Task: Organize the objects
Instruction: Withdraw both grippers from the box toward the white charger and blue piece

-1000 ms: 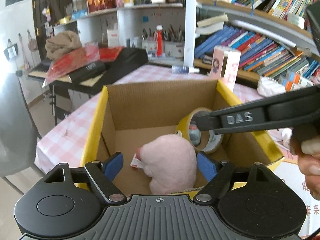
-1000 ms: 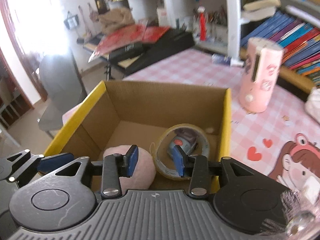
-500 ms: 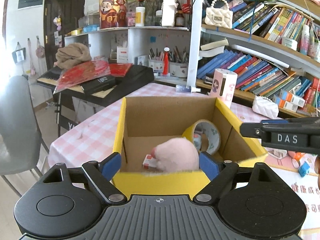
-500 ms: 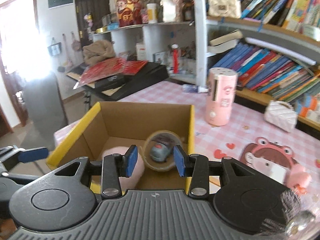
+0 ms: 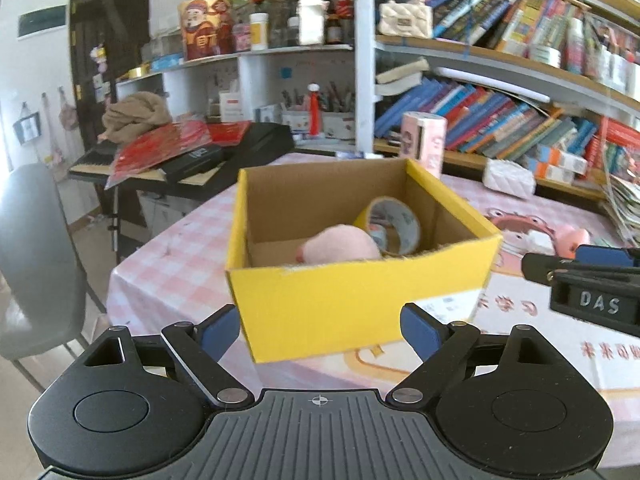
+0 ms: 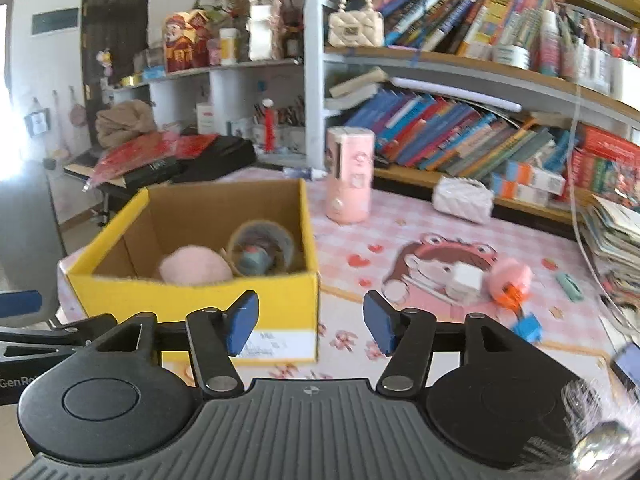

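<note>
Yellow cardboard box (image 5: 360,304) standing on the pink checked tablecloth (image 6: 400,216), used here as the landmark. Inside the box: a pink plush ball (image 6: 195,269) toward the near wall and a roll of tape (image 6: 260,248) leaning upright beside it, with a small grey-blue item (image 6: 252,261) seen through its core. Outside the box, to its right: a white cube (image 6: 464,280), a pink toy with orange parts (image 6: 510,280), a blue block (image 6: 528,328) and a teal piece (image 6: 570,286), all loose on the cloth; a pink cylinder (image 6: 350,174) stands just behind the box. Left gripper (image 5: 320,328) and right gripper (image 6: 306,320): both spread wide and empty, on the near side of the box. Judged progress: partly done; the loose items apparently remain to be boxed.
</note>
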Available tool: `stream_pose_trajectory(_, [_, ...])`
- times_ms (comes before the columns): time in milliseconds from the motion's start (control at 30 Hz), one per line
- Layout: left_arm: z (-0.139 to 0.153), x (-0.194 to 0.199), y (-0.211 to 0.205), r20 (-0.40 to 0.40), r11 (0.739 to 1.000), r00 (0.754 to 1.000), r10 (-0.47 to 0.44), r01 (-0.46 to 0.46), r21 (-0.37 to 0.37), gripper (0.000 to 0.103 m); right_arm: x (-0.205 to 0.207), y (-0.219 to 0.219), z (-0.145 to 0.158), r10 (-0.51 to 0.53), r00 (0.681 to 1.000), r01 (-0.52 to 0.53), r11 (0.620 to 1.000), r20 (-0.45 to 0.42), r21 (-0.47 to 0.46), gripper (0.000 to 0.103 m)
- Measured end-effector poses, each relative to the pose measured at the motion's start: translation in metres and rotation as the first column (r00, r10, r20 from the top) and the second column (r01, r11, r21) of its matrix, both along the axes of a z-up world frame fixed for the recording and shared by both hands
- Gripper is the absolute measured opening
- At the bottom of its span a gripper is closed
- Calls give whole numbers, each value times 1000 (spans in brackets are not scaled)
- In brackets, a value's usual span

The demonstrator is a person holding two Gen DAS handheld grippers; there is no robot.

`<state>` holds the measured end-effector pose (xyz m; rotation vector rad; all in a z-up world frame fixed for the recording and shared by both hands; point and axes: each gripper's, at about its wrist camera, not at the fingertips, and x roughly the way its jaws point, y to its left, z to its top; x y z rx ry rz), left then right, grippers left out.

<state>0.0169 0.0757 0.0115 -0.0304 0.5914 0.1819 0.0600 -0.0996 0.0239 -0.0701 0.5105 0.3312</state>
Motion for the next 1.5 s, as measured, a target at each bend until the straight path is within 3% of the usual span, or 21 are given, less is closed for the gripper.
stream_pose_trajectory(133, [-4,-9,-9,3,999,999,-37,37,4,94,-15,-5,-8,-31,999,30,999,-24,-37,64])
stream_pose_trajectory(200, [-5,-13,-12,11,999,999,-48,48,-4,94,-23,-8,-11,-34,999,32,999,-32,-44,78])
stream_pose_trajectory(300, [-8,-16,-20,5,997,997,-77,77,-5,95,-36,-13,-13,-38,999,36,998,-26,-57,81])
stream_pose_trajectory(900, [-14,-14,-68,-23,962,962,-273,273,-3,97,-66,-61,-31,-244,966,233,965,-88,-123,84])
stream_pose_trajectory(1500, [-23,36,-135,-68,903,901,-429,428,-21,98,-37,-127,-45,-419,893,393,904,-163,-171,87])
